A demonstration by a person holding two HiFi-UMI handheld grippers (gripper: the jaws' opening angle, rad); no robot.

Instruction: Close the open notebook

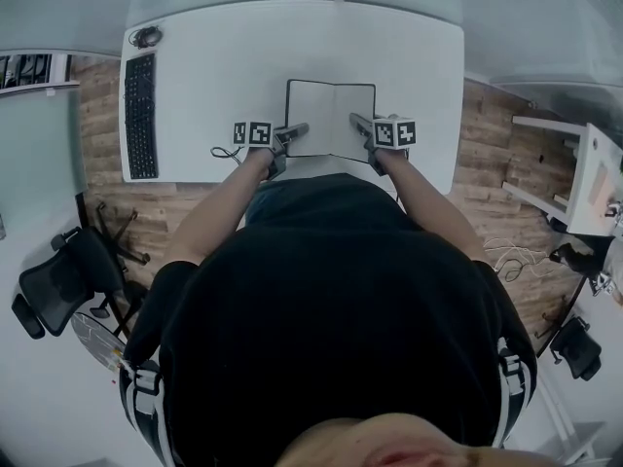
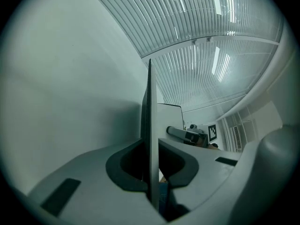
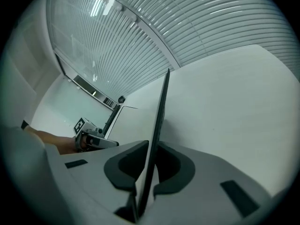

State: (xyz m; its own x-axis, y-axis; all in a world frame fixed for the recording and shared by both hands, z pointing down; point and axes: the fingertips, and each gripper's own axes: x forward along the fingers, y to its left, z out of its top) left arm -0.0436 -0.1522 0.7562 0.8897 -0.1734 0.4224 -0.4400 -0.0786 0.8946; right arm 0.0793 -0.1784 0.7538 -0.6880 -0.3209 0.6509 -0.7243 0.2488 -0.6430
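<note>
The open notebook (image 1: 329,115) lies flat on the white table (image 1: 224,66), blank pages up, near the front edge. My left gripper (image 1: 297,129) sits at its lower left corner and my right gripper (image 1: 360,123) at its lower right corner. In the left gripper view the thin left cover (image 2: 149,125) stands edge-on between the jaws of the left gripper (image 2: 151,172), which are shut on it. In the right gripper view the right cover (image 3: 159,121) runs the same way between the jaws of the right gripper (image 3: 147,172), which are shut on it.
A black keyboard (image 1: 141,115) lies along the table's left edge, with a small coiled cable (image 1: 146,37) at the far left corner. A black office chair (image 1: 58,280) stands on the floor at the left. A white shelf unit (image 1: 584,178) stands at the right.
</note>
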